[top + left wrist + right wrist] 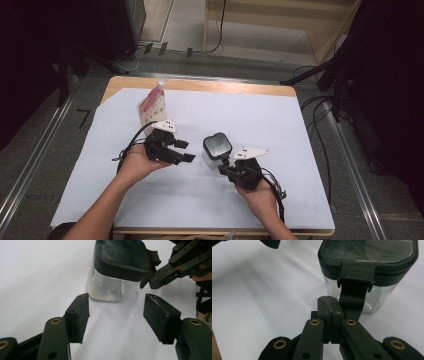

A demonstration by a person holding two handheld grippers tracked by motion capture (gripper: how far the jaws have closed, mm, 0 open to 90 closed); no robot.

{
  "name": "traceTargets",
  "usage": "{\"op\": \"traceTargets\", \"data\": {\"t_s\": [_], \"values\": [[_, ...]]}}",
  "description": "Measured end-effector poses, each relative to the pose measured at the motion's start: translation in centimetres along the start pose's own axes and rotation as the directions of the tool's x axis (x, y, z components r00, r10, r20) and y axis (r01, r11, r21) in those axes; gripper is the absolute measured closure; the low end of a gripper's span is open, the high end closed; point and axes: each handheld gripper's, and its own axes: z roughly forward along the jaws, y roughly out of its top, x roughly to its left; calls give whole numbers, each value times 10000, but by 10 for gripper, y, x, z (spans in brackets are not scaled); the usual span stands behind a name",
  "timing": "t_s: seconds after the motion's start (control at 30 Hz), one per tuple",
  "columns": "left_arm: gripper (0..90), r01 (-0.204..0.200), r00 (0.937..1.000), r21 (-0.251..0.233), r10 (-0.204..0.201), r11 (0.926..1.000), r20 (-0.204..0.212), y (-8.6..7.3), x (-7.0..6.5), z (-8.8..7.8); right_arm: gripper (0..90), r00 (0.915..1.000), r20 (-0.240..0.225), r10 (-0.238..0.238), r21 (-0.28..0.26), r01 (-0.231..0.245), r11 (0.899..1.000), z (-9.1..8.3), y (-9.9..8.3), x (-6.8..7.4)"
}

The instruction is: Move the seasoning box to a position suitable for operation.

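Your right gripper meets the clear jar at its lid latch; your left gripper waits apart, jaws spread.

From the high view, the jar [216, 149] stands upright on the white sheet [250, 120] near the table's middle, your left gripper [184, 151] lies well to its left with jaws apart and nothing between them, and your right gripper [226, 167] sits just below the jar, tips at its near side; a red-and-white pouch [152, 104] stands farther back. In the left gripper view, your two pads [83, 315] stand wide and empty, the jar ahead between and beyond them, untouched. In the right gripper view, your jaws are pressed together with nothing between, beside the black latch [355, 287] hanging from the dark lid [367, 255].
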Motion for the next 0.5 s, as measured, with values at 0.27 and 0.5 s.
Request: {"op": "traceTargets", "data": {"t_s": [0.27, 0.5], "values": [[375, -82, 10000, 188, 81, 9998, 56, 0, -1, 1, 900, 9989, 294, 378, -28, -378, 9993, -8, -1, -17], [378, -39, 9998, 136, 36, 9999, 204, 0, 1, 4, 900, 9977, 385, 556, 143, -562, 9983, -11, 0, -27]]}}
